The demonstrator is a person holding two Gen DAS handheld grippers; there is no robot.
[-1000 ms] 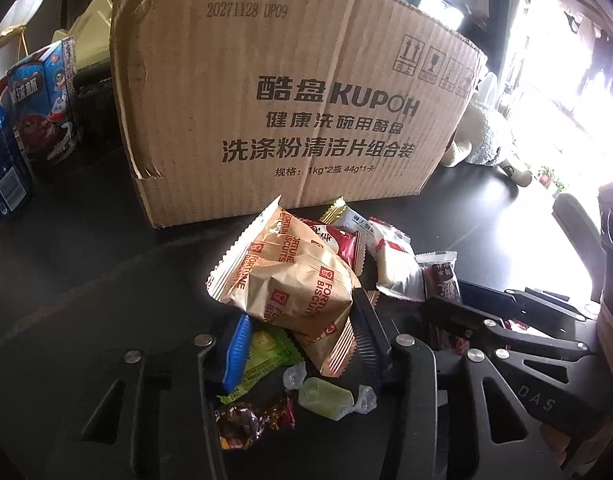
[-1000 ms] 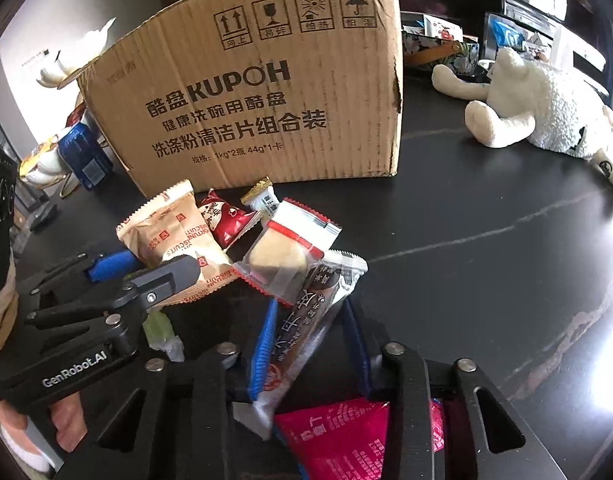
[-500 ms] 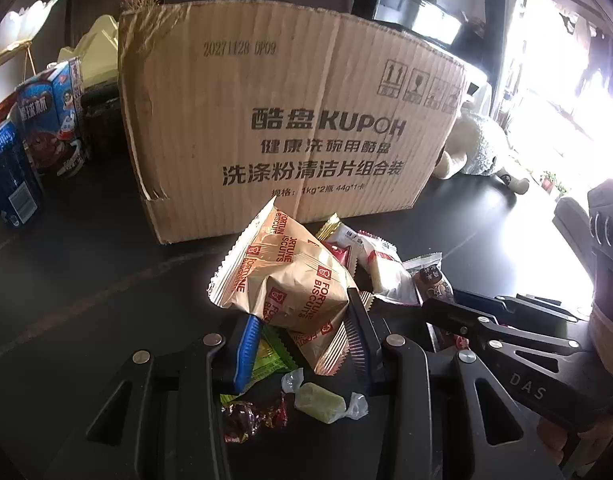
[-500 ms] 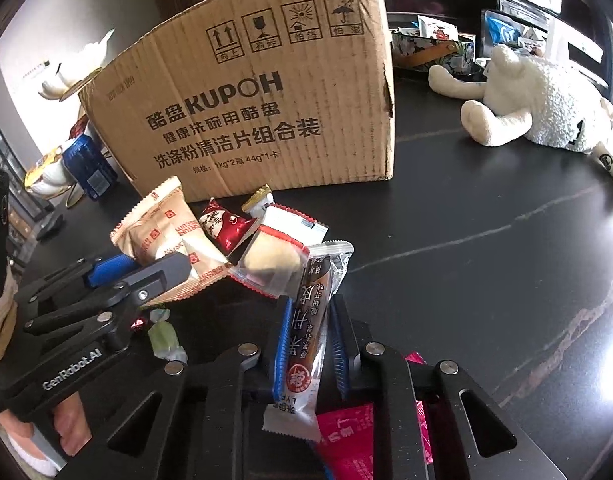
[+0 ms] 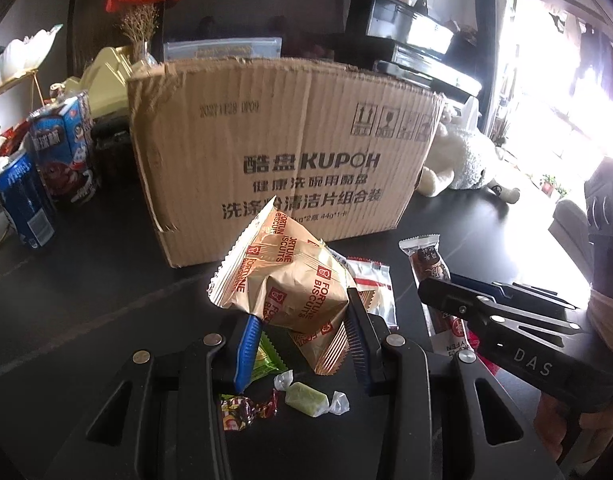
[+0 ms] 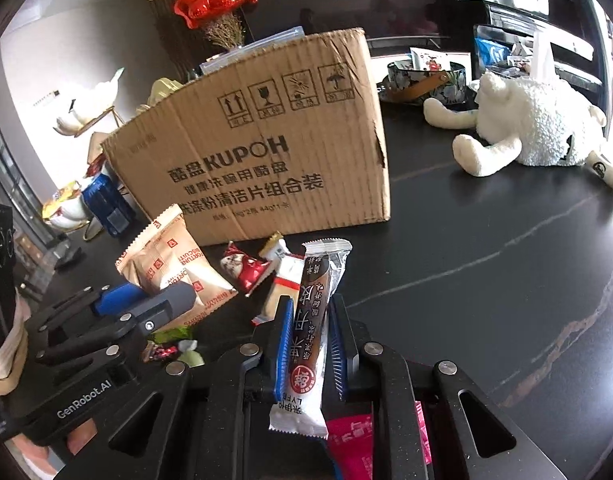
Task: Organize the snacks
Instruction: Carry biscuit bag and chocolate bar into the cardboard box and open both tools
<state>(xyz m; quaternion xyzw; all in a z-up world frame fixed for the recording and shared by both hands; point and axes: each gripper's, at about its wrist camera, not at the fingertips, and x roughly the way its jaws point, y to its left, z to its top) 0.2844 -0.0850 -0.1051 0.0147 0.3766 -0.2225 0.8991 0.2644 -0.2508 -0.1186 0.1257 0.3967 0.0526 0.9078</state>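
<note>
My left gripper [image 5: 302, 312] is shut on a tan Fortune Biscuits packet [image 5: 290, 276] and holds it above the black table, in front of the brown cardboard box [image 5: 282, 152]. My right gripper [image 6: 309, 320] is shut on a long brown-and-clear snack bar [image 6: 312, 320], lifted upright-tilted. The biscuit packet [image 6: 166, 260] and left gripper also show in the right wrist view. On the table lie a red packet [image 6: 246, 268], a clear packet with red stripe [image 5: 376, 288], a green candy [image 5: 310, 398], a dark foil candy [image 5: 242, 410] and a green sachet [image 5: 264, 360].
Blue cans and a blue carton [image 5: 62, 152] stand left of the box. A white plush sheep [image 6: 534, 128] lies to the right. A pink packet [image 6: 354, 440] lies under my right gripper. A patterned basket [image 6: 422, 76] stands behind the box.
Both grippers have risen and pulled back from the box. The left lifted the biscuit packet off the pile; the right closed on the snack bar and raised it.
</note>
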